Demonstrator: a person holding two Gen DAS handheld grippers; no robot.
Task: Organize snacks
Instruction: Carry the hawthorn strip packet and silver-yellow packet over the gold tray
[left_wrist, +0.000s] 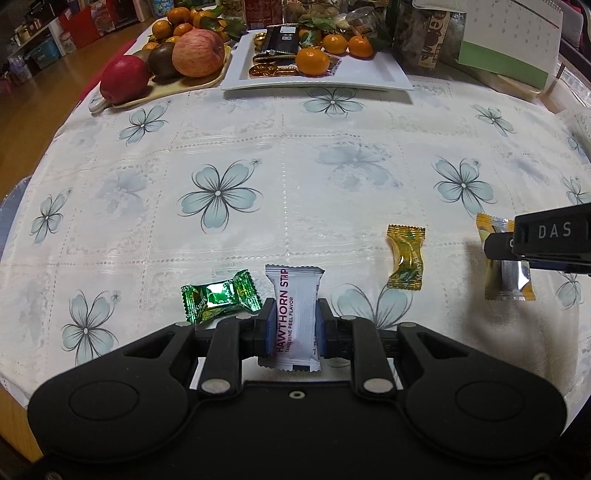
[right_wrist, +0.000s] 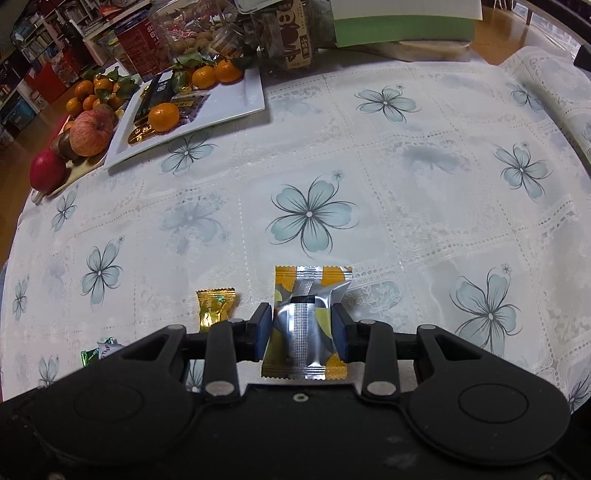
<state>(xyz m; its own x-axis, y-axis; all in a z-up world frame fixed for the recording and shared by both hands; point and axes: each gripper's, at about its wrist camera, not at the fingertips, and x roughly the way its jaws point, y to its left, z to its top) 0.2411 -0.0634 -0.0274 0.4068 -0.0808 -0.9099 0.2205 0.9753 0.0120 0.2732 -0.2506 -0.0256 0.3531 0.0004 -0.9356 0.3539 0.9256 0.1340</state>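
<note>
My left gripper (left_wrist: 294, 325) is shut on a white hawthorn strip packet (left_wrist: 295, 317) that rests on the flowered tablecloth. A green candy (left_wrist: 219, 295) lies just left of it and a gold candy (left_wrist: 404, 262) lies to its right. My right gripper (right_wrist: 303, 332) is shut on a yellow and silver snack packet (right_wrist: 306, 325), low on the cloth. That packet (left_wrist: 509, 275) and the right gripper's body show at the right of the left wrist view. The gold candy (right_wrist: 214, 304) lies left of the right gripper.
A white square tray (left_wrist: 369, 72) with tangerines, gold coins and a dark packet stands at the far side. A fruit board (left_wrist: 177, 83) with apples and tangerines is to its left. Jars and a green and white calendar (left_wrist: 506, 51) stand behind.
</note>
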